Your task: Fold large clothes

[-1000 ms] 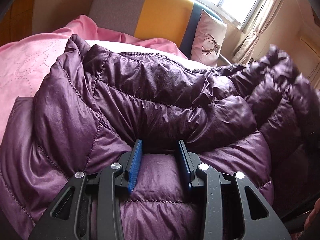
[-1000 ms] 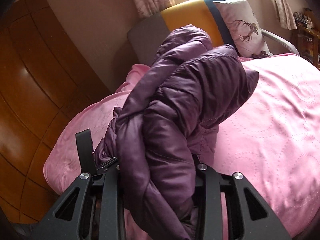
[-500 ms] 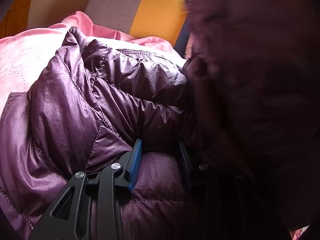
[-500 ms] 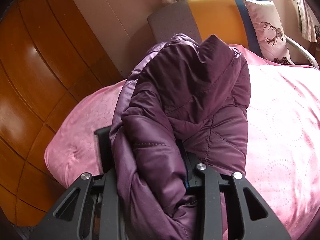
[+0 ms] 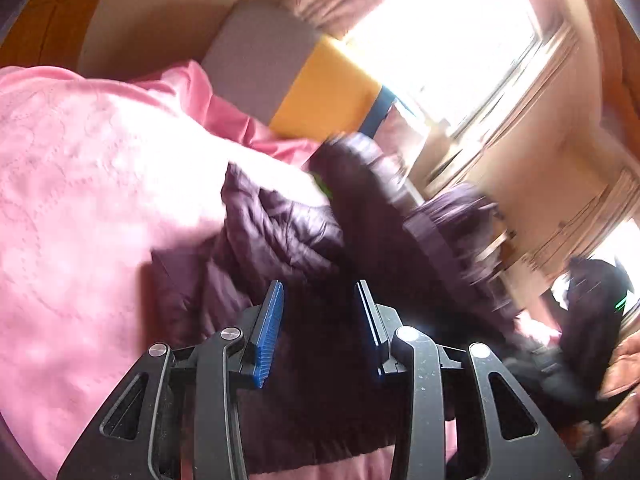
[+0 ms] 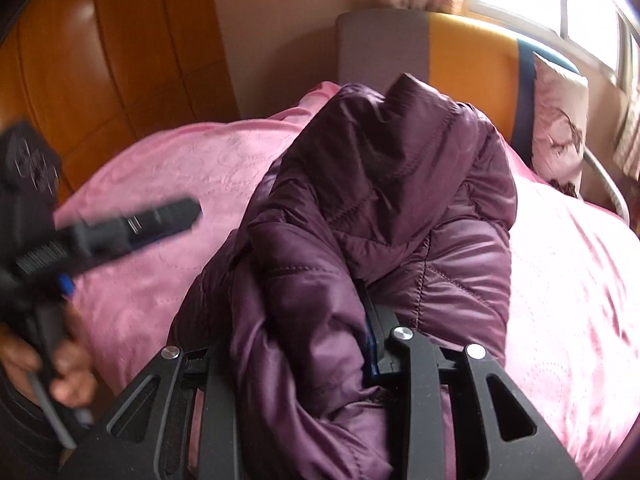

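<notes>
A purple quilted down jacket (image 6: pixel 384 216) lies bunched on the pink bedspread (image 6: pixel 568 264). My right gripper (image 6: pixel 320 312) is shut on a thick fold of it; the fabric drapes over and hides the left finger. In the left wrist view the jacket (image 5: pixel 280 232) is blurred and lies ahead of my left gripper (image 5: pixel 318 308), which is open with blue pads (image 5: pixel 270 320) and holds nothing. The left gripper also shows in the right wrist view (image 6: pixel 120 228), lifted off the jacket at the left, above the bedspread.
A grey, yellow and blue headboard (image 6: pixel 460 52) stands at the back, with a deer-print pillow (image 6: pixel 560 120) at its right. Orange wooden panelling (image 6: pixel 100 60) is on the left. A bright window (image 5: pixel 460 40) with curtains lies behind.
My left gripper has come off the jacket, swung left and tilted; it no longer rests over the fabric. My right gripper has carried the held fold further over the bed.
</notes>
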Motion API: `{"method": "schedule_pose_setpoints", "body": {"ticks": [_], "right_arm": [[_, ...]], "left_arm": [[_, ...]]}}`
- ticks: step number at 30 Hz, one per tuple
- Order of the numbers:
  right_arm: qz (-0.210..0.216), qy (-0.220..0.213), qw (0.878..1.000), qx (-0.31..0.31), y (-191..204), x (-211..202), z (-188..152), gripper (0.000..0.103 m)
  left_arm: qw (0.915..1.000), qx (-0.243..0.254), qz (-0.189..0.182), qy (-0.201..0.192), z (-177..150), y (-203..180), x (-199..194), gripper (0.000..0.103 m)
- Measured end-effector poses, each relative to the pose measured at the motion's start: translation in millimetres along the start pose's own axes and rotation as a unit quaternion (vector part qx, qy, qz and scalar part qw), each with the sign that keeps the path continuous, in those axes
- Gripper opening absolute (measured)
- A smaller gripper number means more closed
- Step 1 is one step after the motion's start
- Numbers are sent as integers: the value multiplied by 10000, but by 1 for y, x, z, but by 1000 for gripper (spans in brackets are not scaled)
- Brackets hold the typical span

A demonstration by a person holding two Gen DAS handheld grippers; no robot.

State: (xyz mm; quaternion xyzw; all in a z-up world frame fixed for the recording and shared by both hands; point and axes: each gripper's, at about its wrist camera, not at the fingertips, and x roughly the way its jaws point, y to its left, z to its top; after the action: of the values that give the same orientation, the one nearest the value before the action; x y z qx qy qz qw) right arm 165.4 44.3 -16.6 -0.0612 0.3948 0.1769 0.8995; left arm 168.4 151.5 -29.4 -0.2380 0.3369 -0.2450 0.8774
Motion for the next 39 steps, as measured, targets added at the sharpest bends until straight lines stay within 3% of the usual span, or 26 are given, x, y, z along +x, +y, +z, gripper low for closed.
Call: {"method": "schedule_pose_setpoints", "body": {"ticks": [3, 5, 7, 10, 13, 14, 15, 16, 17, 20, 23, 24, 26, 28, 33, 39], "right_arm": [[-138, -79, 9990, -428, 20, 14, -9, 33], [-222, -241, 9970, -695, 33, 16, -18, 44], [-278, -345, 9954, -846, 48, 14, -24, 45], [-123, -481, 9950, -871, 47, 15, -29, 48], [123, -601, 9949, -801, 40, 8, -29, 57], [298, -640, 9947, -741, 36, 5, -30, 64], [489, -669, 9943, -666, 33, 1, -30, 68], [672, -686, 9936, -596, 28, -3, -30, 73], [907, -681, 9922, -521, 24, -8, -30, 76], [1935, -551, 9796, -10, -8, -32, -34, 86], [2270, -688, 9699, 550, -53, -58, -45, 84], [2138, -708, 9722, 646, -66, -62, -50, 80], [1664, -629, 9817, 675, -86, -60, -59, 57], [1459, -479, 9856, 706, -96, -50, -63, 51], [1242, -404, 9910, 292, -74, -33, -61, 50], [726, -161, 9959, -518, -32, 2, -74, 50]], "left_arm": [[9990, -78, -416, -135, 13, 7, -20, 48], [9976, 20, -671, -191, 21, 4, -27, 55], [9962, 188, -844, -84, 27, -7, -20, 57], [9946, 384, -917, 285, 34, -16, 0, 68], [9924, 549, -774, 782, 34, -30, 35, 69], [9911, 536, -779, 938, 35, -31, 46, 69], [9899, 531, -764, 1067, 35, -32, 56, 66], [9885, 580, -694, 1213, 32, -37, 64, 42], [9878, 654, -544, 1307, 33, -38, 74, 28], [9864, 665, -327, 1467, 38, -33, 88, 15], [9863, 724, -189, 1469, 44, -31, 85, 13], [9864, 720, -172, 1464, 46, -30, 82, 13], [9868, 708, -133, 1452, 47, -27, 76, 13], [9870, 665, -114, 1462, 47, -25, 73, 13], [9865, 708, 21, 1476, 50, -29, 64, 12], [9862, 492, 596, 1463, 57, -8, 55, 12]]}}
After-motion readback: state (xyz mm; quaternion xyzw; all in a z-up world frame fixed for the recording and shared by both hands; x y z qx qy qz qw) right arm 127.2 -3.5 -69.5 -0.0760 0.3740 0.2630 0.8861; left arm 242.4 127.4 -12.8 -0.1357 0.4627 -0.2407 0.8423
